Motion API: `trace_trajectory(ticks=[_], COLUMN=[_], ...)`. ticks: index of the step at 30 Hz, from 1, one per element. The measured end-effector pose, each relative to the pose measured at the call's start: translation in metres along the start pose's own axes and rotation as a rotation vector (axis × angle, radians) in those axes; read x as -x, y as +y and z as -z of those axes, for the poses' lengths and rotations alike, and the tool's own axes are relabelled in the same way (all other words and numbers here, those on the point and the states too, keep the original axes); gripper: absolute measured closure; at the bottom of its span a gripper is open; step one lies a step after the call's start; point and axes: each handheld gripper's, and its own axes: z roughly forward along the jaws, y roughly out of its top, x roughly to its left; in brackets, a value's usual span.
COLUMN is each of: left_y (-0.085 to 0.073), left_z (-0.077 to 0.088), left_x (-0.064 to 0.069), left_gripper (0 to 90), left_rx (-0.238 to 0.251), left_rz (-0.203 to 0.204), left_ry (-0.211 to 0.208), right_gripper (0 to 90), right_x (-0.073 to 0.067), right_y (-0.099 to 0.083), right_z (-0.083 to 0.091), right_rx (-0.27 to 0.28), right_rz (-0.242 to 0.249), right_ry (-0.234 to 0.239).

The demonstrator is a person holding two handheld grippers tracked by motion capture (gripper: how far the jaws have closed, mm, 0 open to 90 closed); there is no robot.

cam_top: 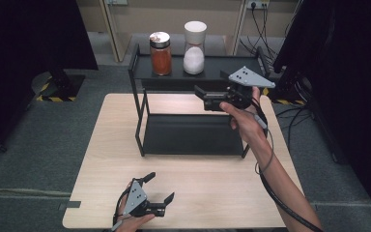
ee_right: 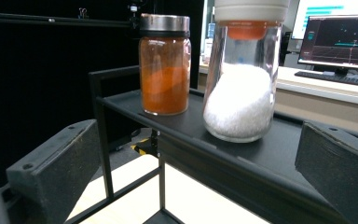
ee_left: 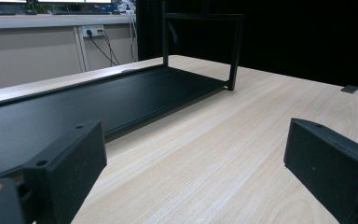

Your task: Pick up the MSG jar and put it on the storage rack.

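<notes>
The clear glass jar of white granules with a white cap point(ee_right: 242, 88) stands upright on the top tier of the black metal two-tier shelf rack point(cam_top: 174, 73), its long axis vertical and its cap pointing straight up; it sits just ahead of the right claw point(cam_top: 204, 96), roughly centred between the spread jaws in the right gripper view. Beside it, farther from the claw and apart from it, stands the clear glass jar of orange-red powder with a metal lid point(ee_right: 164, 65), equally upright. The step in hand looks like the approach: the right claw is released, holding nothing, and level with the shelf edge. The next move would call for advancing until the jaws straddle the white jar's lower body (without nudging its neighbour), then closing. The left claw point(cam_top: 162, 188) rests low over the pale wooden table point(cam_top: 212, 188), released and empty.
</notes>
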Motion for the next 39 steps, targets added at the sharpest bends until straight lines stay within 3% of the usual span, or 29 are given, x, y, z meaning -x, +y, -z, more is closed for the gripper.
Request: trace_trajectory(ticks=[6,13,27,39], left_y=[0.0,0.0,0.0,0.001], left_z=[0.0,0.0,0.0,0.001], left_x=[0.0,0.0,0.0,-0.001], left_gripper=[5.0,5.0,5.0,5.0], left_rx=[-0.001,-0.001,-0.001,-0.001], left_rz=[0.0,0.001,0.001,-0.002], left_ry=[0.0,0.002,0.006,0.01], right_gripper=[0.5,0.5,0.5,0.5], right_x=[-0.001,-0.01,-0.013,-0.015], right_y=[-0.01,-0.026,-0.058,-0.074], right_z=[0.008,0.018,0.04,0.051], right_rx=[0.006,0.0,-0.002,-0.004], right_rz=[-0.003,0.038,0.034,0.037], right_ry=[0.013,0.023,0.068,0.1])
